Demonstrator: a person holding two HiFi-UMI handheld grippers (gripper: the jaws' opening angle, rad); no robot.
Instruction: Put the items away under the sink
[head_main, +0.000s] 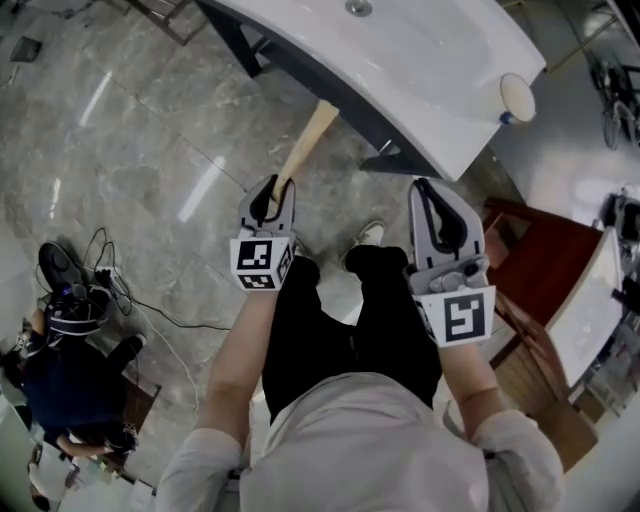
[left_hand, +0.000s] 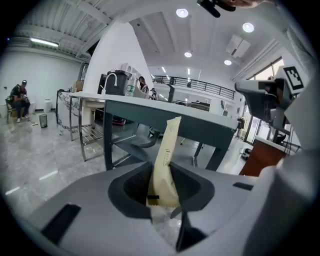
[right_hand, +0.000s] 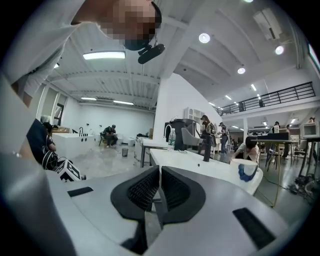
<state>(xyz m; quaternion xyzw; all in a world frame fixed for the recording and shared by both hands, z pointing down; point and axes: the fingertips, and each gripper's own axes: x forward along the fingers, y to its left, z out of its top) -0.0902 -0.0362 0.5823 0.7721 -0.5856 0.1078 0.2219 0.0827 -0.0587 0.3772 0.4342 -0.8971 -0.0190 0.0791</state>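
My left gripper (head_main: 273, 190) is shut on a long cream packet (head_main: 304, 148) that sticks out towards the dark frame under the white sink (head_main: 400, 60). In the left gripper view the cream packet (left_hand: 165, 160) stands upright between the closed jaws of the left gripper (left_hand: 162, 187), its top in front of the sink's dark apron (left_hand: 165, 117). My right gripper (head_main: 440, 205) is level with the sink's front edge, its jaws shut with nothing between them. The right gripper (right_hand: 159, 187) looks across the white sink top (right_hand: 200, 167).
A white cup with a blue mark (head_main: 517, 98) stands at the sink's right end, and shows as the cup (right_hand: 246, 170) in the right gripper view. A red-brown cabinet (head_main: 540, 260) stands to the right. A seated person (head_main: 70, 390) and cables (head_main: 130, 295) are on the floor at left.
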